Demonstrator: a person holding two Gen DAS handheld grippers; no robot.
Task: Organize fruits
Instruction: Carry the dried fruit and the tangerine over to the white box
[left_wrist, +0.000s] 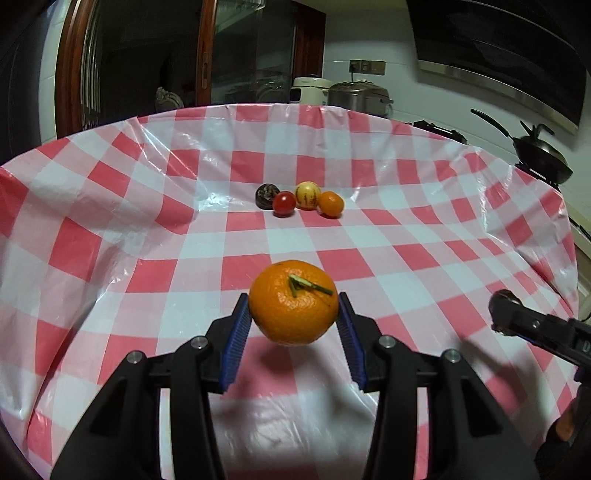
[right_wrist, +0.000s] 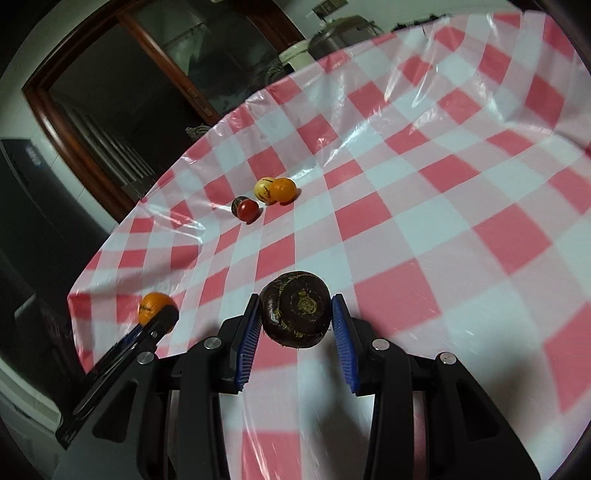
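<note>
- Left gripper (left_wrist: 294, 314): its two blue pads clamp one mandarin orange (left_wrist: 293, 302), green stem up, held above the checked tablecloth (left_wrist: 110, 221).
- Right gripper (right_wrist: 295, 317): its pads clamp one dark purple mangosteen (right_wrist: 295, 308), also held above the cloth.
- Four fruits sit clustered further out on the cloth: one dark mangosteen (left_wrist: 266, 195), one red tomato (left_wrist: 284, 203), one yellow speckled fruit (left_wrist: 307, 195), one small orange (left_wrist: 331, 203).
- Six fruits in all.
- Behind the table: two cookers (left_wrist: 358, 96) and one wok (left_wrist: 541, 157).
</note>
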